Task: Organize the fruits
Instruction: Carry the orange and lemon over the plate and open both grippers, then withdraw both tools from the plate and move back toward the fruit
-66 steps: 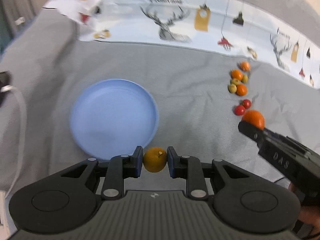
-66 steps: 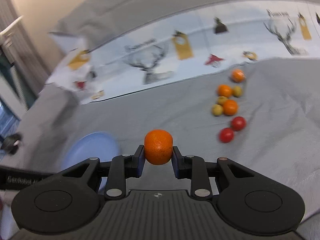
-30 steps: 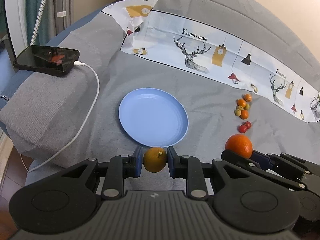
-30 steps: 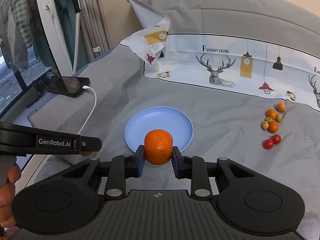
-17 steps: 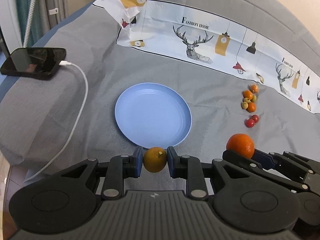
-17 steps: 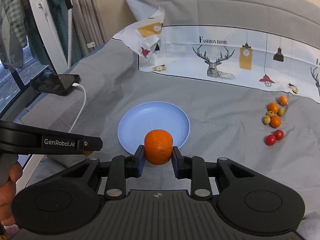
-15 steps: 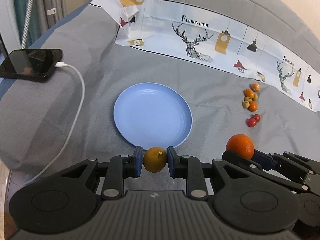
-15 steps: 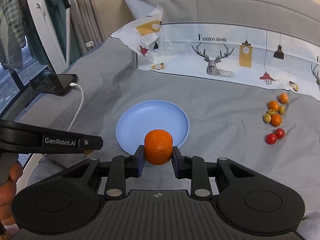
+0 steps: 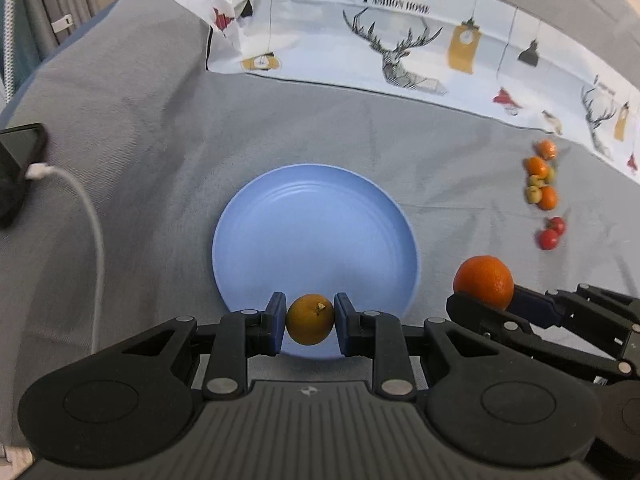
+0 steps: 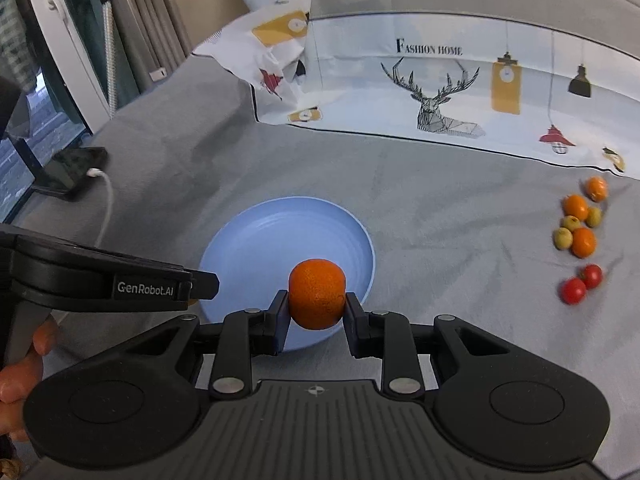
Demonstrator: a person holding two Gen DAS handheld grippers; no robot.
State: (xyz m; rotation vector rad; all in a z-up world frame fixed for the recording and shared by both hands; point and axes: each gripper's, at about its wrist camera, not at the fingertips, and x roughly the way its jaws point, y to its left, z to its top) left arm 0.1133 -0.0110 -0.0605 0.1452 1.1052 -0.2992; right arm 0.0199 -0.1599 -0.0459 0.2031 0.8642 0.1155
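My left gripper (image 9: 310,322) is shut on a small yellow-orange citrus fruit (image 9: 310,319), held over the near rim of the blue plate (image 9: 316,216). My right gripper (image 10: 317,314) is shut on a larger orange (image 10: 317,294), held above the plate's near right part (image 10: 264,232). The orange (image 9: 484,280) also shows in the left wrist view, right of the plate. The left gripper's body (image 10: 108,282) shows at the left of the right wrist view. The plate holds no fruit.
A cluster of small oranges and green fruits (image 9: 541,184) and two cherry tomatoes (image 9: 552,233) lie on the grey cloth at the right. A phone (image 10: 72,173) with a white cable (image 9: 88,216) lies at the left. A printed deer cloth (image 10: 440,88) spreads at the back.
Both grippers have moved forward and down toward the plate with their fruits still held; the plate now looks larger and closer.
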